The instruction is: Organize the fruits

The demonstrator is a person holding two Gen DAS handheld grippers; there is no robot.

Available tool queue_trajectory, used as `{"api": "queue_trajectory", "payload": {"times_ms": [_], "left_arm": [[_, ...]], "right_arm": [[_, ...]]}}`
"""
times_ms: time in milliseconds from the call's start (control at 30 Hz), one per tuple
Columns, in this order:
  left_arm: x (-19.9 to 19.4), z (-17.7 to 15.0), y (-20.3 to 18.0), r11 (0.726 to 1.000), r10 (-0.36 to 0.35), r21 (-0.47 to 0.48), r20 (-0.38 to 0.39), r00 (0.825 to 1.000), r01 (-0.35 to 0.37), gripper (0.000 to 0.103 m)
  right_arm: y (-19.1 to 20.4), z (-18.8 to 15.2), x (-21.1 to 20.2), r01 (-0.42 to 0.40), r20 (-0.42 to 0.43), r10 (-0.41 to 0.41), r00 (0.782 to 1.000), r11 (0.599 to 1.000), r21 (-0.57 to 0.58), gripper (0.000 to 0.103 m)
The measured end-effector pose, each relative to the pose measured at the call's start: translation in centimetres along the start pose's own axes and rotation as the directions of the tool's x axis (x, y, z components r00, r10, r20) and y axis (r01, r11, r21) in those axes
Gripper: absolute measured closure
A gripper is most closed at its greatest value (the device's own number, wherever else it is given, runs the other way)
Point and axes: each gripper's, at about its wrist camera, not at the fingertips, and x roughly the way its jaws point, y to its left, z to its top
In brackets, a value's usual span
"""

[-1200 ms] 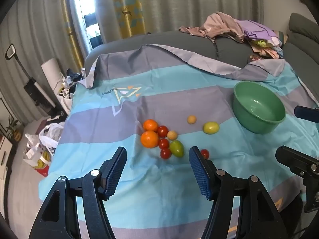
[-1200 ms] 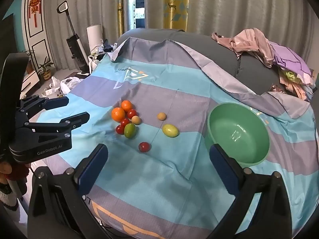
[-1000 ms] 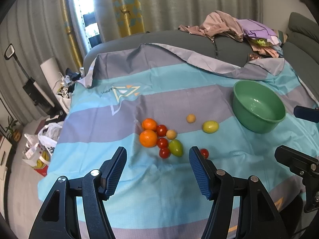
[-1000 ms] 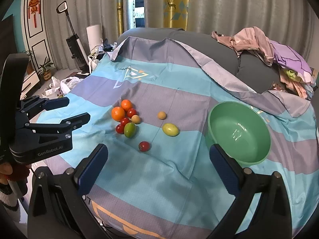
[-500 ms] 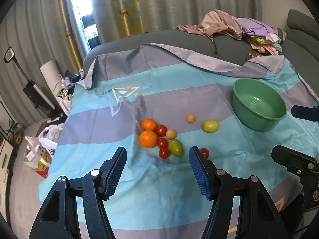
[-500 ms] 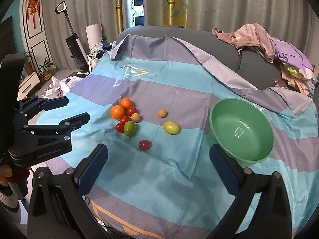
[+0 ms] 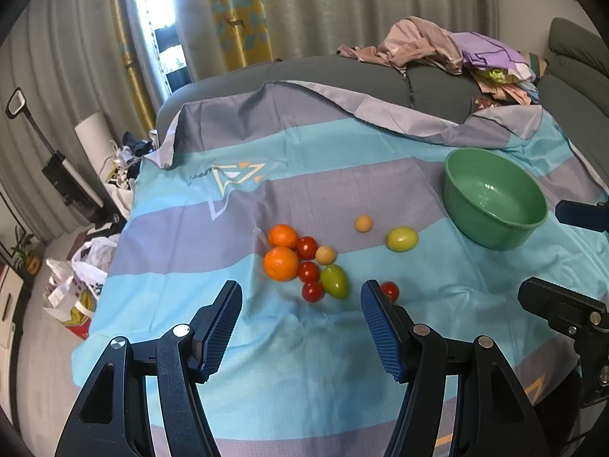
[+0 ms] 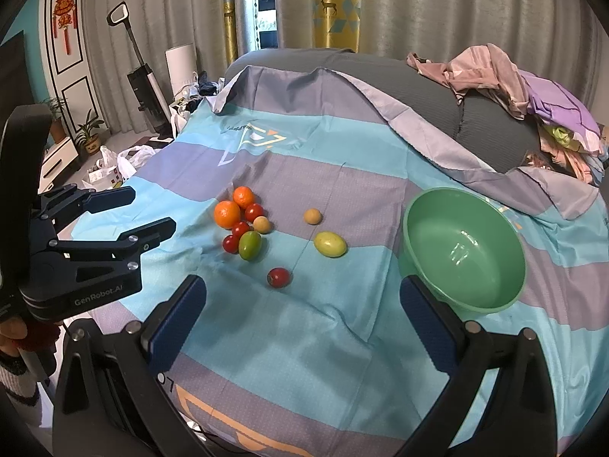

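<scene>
Fruit cluster: two oranges (image 7: 281,262) (image 8: 227,214), three red tomatoes (image 7: 306,247) (image 8: 254,212), one small tan fruit (image 7: 325,255) (image 8: 262,224) and one green oval fruit (image 7: 334,281) (image 8: 249,245) lie close together on the striped cloth (image 7: 342,175) (image 8: 342,175), many of them touching.
Loose fruits: one more tan ball (image 7: 363,224) (image 8: 313,216), a yellow-green fruit (image 7: 402,238) (image 8: 330,243) and a single red tomato (image 7: 389,291) (image 8: 278,277) lie apart from the cluster, between it and the bowl.
Bowl: the green bowl (image 7: 495,228) (image 8: 418,236) stands on the cloth at the right of all fruits, with no fruit inside.
Left gripper (image 7: 300,327) (image 8: 142,213): fingers (image 7: 222,327) spread wide with nothing between them; it hangs above the near part of the cloth, pointing to the cluster.
Right gripper (image 8: 300,320) (image 7: 563,259): fingers (image 8: 179,320) also spread wide and empty; it is held over the near edge of the cloth, with the single tomato ahead between the fingers.
Only in left view: the single tomato is partly hidden behind the right finger of the left gripper.
Only in right view: the whole left gripper from the side, with a bit of the person's hand (image 8: 11,339) under it, and a red wall ornament (image 8: 64,15).
Surroundings: the cloth lies over a grey sofa (image 7: 304,72) (image 8: 304,61); a pile of clothes (image 7: 449,49) (image 8: 514,80) lies on the sofa back, behind the bowl; curtains (image 7: 342,7) (image 8: 380,3) hang behind; a stick vacuum (image 7: 53,160) (image 8: 141,68) and plastic bags (image 7: 83,266) (image 8: 114,163) are on the floor at the left.
</scene>
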Motion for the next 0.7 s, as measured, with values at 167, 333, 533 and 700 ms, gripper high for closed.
{"api": "queue_trajectory", "payload": {"times_ms": [167,333,533,700], "left_arm": [[0.0,0.0,-0.1,1.0,0.0,0.001,0.0,1.0,0.0,0.038],[0.7,-0.4,-0.3,1.0,-0.006,0.004,-0.006,1.0,0.006,0.038],[1.6,-0.7,0.5,0.994,-0.101,-0.038,-0.018,0.995,0.1,0.038],[3.0,-1.4,1.4,0.966,-0.244,-0.091,-0.027,0.97,0.24,0.038]], "right_arm": [[0.0,-0.3,0.3,0.012,0.023,-0.011,1.0,0.999,-0.041,0.001],[0.1,0.0,0.1,0.003,0.002,-0.003,1.0,1.0,-0.011,0.001],[-0.3,-0.8,1.7,0.014,0.017,-0.013,1.0,0.996,-0.087,0.001],[-0.1,-1.6,3.2,-0.003,-0.115,-0.006,0.993,0.997,-0.078,0.001]]}}
